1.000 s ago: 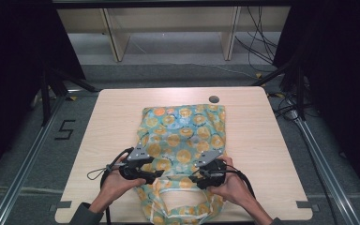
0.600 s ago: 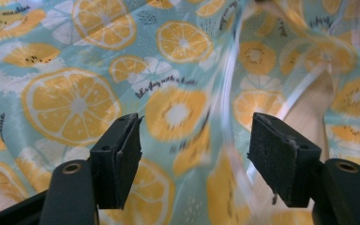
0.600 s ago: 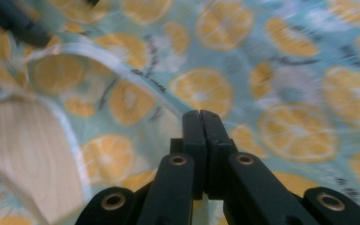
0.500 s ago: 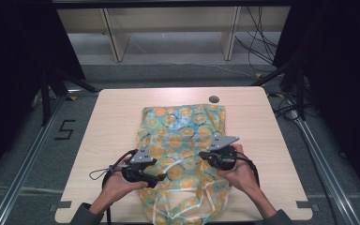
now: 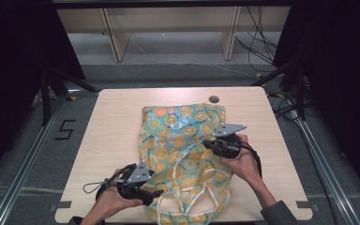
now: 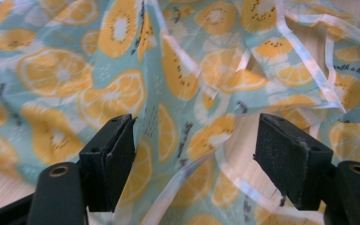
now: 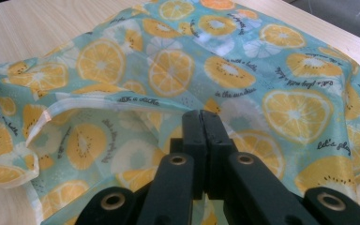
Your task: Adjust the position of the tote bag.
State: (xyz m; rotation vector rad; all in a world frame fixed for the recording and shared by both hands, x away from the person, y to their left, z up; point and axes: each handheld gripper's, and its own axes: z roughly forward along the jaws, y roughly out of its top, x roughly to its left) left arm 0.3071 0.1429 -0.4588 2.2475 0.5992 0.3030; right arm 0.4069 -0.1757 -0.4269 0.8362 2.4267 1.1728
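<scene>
- Cloth point(image 5: 183, 145), teal w/ orange-slice print & white trim, lies mid-surface point(image 5: 117, 117), running from near the far edge to the near edge; bunched and folded at the near end.
- Left claw point(image 5: 155, 193) at near edge, by cloth's near-left corner; jaws stand wide and have just been opening. Cloth sits btwn them, pads not pressing.
- In left gripper view, left claw point(image 6: 194, 154) frames a raised fold of cloth point(image 6: 183, 84).
- Right claw point(image 5: 208, 143) at cloth's right side, jaws clamped together, pinching the cloth.
- Right gripper view: right claw point(image 7: 201, 136) closed tight on a fold; cloth point(image 7: 225, 70) spreads beyond.
- Small dark hole point(image 5: 213, 99) near far edge, just beyond cloth.
</scene>
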